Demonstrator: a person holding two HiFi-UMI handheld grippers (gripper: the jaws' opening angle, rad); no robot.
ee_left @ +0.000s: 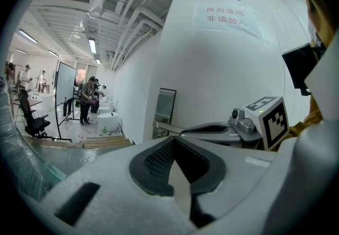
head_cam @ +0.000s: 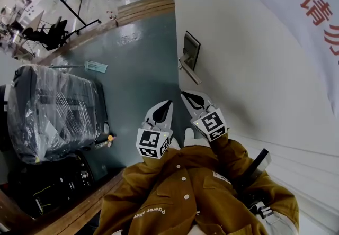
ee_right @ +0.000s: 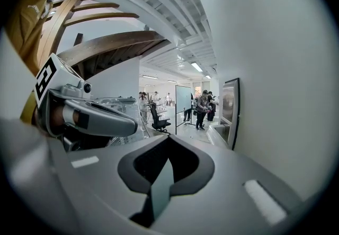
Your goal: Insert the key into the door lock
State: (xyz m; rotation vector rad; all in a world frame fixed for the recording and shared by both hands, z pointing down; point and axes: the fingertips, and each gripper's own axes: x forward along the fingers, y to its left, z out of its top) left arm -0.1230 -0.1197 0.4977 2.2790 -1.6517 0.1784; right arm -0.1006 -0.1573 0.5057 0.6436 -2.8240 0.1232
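Hovering side by side, the grey left gripper (head_cam: 168, 102) and grey right gripper (head_cam: 184, 93) both have their jaws pressed together (no key shows in either). The silver rectangular lock plate (head_cam: 191, 48) sits farther ahead on the white door (head_cam: 238, 86), nearest the right gripper.

Door sign (ee_left: 226, 17): 库房重地 非请勿入 (red).

Open-plan lab hall: strip lights (ee_left: 92, 45) hung from bare white ceiling beams (ee_left: 132, 22), and people (ee_left: 87, 99) stood by a rolling whiteboard (ee_left: 65, 93) and office chair (ee_left: 30, 117) far ahead-left of the left gripper (head_cam: 167, 105). A printed Chinese notice (ee_left: 226, 17) marked the white door (ee_left: 212, 75) ahead-right.
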